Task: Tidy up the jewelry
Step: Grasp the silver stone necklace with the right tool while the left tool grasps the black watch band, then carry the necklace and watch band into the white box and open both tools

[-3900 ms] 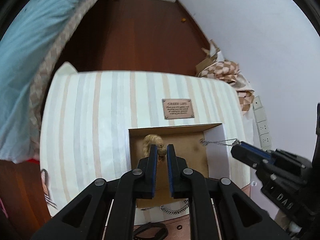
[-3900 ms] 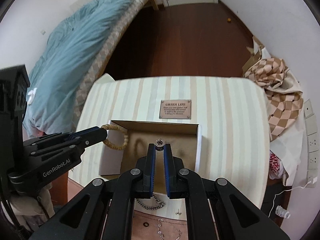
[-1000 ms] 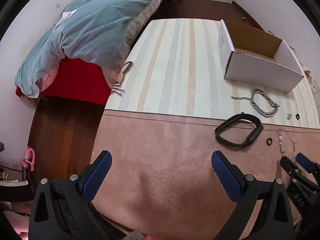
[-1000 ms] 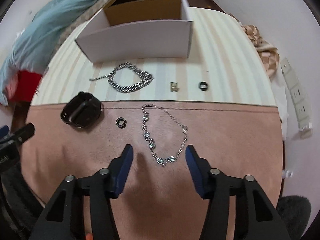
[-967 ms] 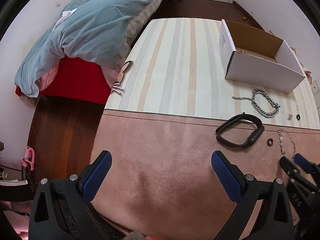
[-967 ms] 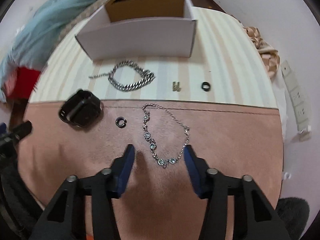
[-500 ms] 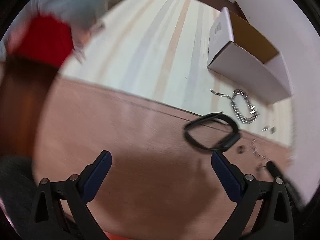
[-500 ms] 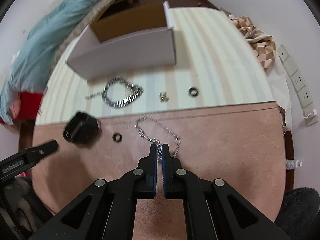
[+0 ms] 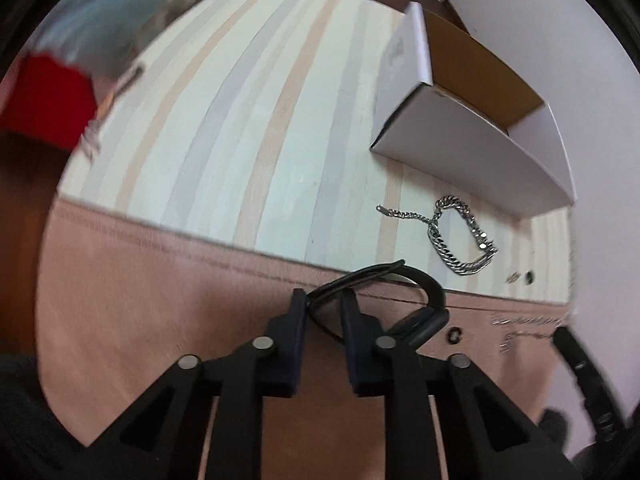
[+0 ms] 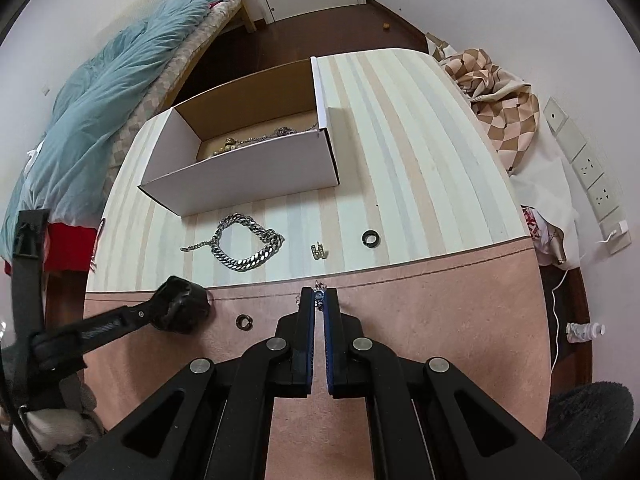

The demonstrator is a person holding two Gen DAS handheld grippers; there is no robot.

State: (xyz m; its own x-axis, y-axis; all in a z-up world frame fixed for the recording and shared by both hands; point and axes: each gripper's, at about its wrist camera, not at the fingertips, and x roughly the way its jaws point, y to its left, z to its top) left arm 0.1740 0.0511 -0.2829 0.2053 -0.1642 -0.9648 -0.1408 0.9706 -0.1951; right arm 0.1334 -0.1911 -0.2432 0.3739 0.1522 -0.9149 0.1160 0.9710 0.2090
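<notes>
Left wrist view: the left tool (image 9: 324, 298) straddled the rubbery black band (image 9: 416, 308), jaws part-open, below the white cardboard box (image 9: 468, 148); grip uncertain.

Right wrist view: the right tool (image 10: 319, 299) pinched a fine gemmed chain (image 10: 319, 295). Some beads already lay in the box — curb bracelet (image 10: 244, 246), rings remained outside.

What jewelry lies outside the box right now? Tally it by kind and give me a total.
Chains: 2 (silver curb chain, gemmed chain)
Rings: 2 (black ring on the striped cloth, dark ring on the pink mat)
Black wristband: 1
Small metal charm: 1
Total: 6
</notes>
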